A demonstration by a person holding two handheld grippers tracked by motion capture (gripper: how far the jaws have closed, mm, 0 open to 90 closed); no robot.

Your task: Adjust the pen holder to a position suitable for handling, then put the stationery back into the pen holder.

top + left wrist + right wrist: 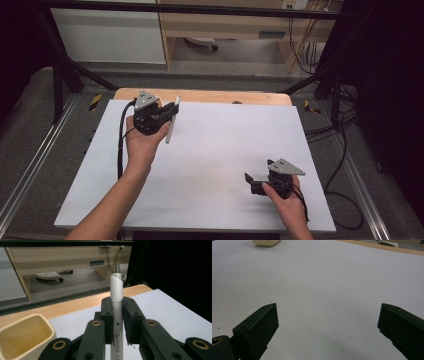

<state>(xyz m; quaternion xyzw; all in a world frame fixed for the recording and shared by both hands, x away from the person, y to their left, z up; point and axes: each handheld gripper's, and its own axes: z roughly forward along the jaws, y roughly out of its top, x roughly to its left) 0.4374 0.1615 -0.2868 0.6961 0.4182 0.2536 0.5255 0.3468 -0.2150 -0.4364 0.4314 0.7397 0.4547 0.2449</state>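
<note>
Leftmost, the cream cup (26, 337) is standing on the white table sheet (210, 165), just beside the left gripper (170, 112). Next, the left gripper is clamping a white pen (117, 293) between its closed jaws, holding it above the far left part of the sheet; the pen's pale green tip is pointing away from the camera. Rightward, the right gripper (252, 181) is resting low over the near right part of the sheet, its jaws standing wide apart and gripping nothing.
</note>
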